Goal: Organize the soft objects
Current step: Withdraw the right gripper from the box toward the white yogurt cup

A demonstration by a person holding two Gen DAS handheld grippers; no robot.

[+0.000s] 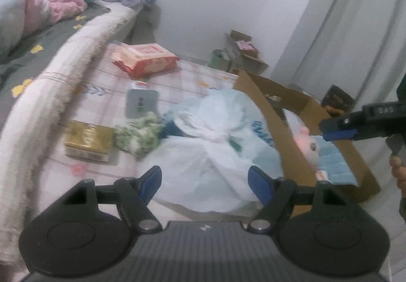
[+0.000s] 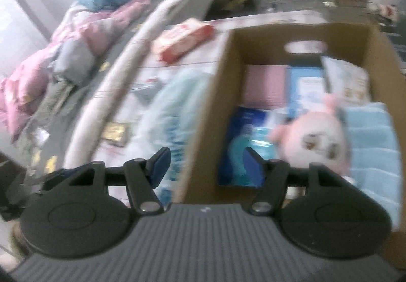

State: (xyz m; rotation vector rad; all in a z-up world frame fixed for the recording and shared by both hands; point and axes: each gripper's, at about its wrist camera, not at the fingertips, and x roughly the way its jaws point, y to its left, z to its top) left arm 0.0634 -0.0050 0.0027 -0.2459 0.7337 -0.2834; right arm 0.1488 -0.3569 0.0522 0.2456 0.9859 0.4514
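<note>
A cardboard box (image 2: pixel 299 33) stands on the low mattress; it also shows in the left wrist view (image 1: pixel 279 114). Inside lie a pink plush toy (image 2: pixel 319 139), a light blue towel (image 2: pixel 373 144), a pink cloth (image 2: pixel 265 83) and blue packets (image 2: pixel 243 147). The plush also shows in the left wrist view (image 1: pixel 308 142). A white plastic bag (image 1: pixel 210 147) lies left of the box, with a green-white cloth (image 1: pixel 138 136) beside it. My left gripper (image 1: pixel 204 184) is open just before the bag. My right gripper (image 2: pixel 206 163) is open over the box's near left wall and also appears in the left wrist view (image 1: pixel 337 129).
On the mattress lie a red tissue pack (image 1: pixel 146 58), a grey pouch (image 1: pixel 140 104) and a yellow box (image 1: pixel 87 141). The bed (image 1: pixel 50 35) at left carries pink and blue bedding. Small boxes (image 1: pixel 243 53) stand by the far wall. A curtain (image 1: pixel 355 28) hangs at right.
</note>
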